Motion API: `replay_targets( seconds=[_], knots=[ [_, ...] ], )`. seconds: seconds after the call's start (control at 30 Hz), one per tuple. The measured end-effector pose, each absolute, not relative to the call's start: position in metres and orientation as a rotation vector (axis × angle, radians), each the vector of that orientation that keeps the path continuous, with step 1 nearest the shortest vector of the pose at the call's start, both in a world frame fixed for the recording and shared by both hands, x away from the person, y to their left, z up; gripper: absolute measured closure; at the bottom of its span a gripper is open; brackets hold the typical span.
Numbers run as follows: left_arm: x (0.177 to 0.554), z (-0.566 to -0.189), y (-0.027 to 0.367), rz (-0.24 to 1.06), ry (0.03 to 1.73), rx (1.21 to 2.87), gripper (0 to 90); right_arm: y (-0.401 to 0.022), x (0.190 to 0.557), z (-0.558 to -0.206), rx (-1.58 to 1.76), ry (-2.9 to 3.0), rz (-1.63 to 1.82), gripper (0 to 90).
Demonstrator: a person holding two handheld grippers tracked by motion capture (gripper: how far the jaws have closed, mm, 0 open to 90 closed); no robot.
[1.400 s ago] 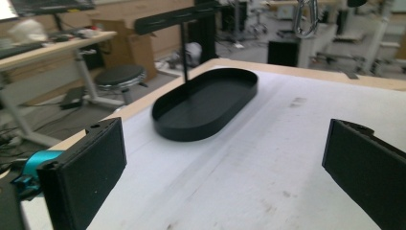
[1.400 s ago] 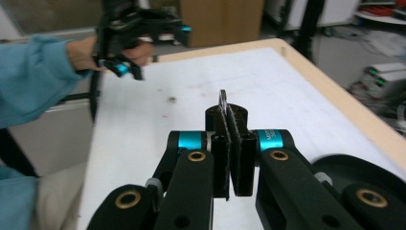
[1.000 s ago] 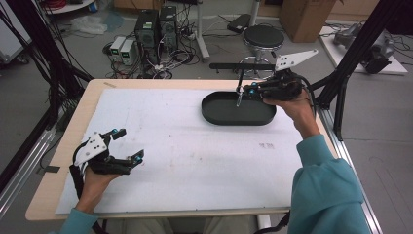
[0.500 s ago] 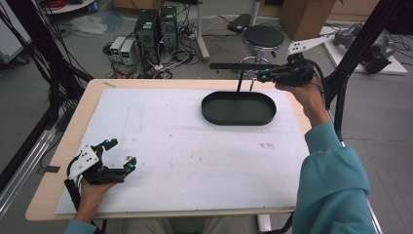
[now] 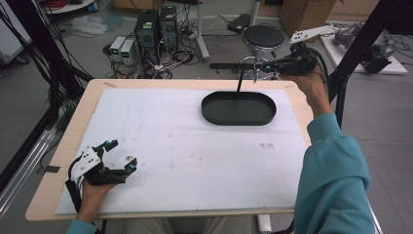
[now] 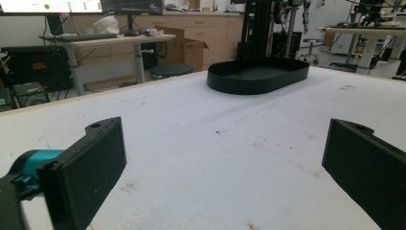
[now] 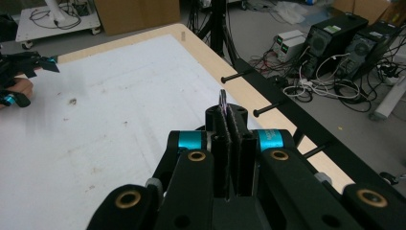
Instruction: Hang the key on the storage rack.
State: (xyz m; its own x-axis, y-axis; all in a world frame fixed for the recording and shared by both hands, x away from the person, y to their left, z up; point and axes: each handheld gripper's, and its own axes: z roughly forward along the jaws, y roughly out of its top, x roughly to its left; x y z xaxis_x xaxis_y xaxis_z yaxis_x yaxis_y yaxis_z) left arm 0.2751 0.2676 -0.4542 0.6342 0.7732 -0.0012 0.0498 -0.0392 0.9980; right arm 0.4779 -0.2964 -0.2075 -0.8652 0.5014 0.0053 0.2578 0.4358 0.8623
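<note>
Presently pinching a thin ring [image 7: 223, 98] in the clenched right hand-held gripper [image 5: 263, 65], at one o'clock over the counter [image 5: 160, 146], beside the peg rack [image 5: 229, 66]. Could miss a peg [image 7: 238, 75] if tilted, dropping the ring outside the tray [image 5: 238, 108]. Left hand-held gripper [image 5: 122, 153] released at seven o'clock.

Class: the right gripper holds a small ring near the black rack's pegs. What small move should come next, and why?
Probably ease the right gripper forward to slip the ring onto a peg of the rack: its jaws are shut on the ring, which no peg has entered yet.
</note>
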Motion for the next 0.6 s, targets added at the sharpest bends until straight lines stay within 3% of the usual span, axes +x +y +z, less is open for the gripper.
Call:
replay_targets(
  seconds=[0.6],
  knots=[
    [0.270,-0.457,0.270,0.707,0.720,1.455,1.7,-0.294,0.511,-0.229,0.759,2.490,1.268,89.3]
  ],
)
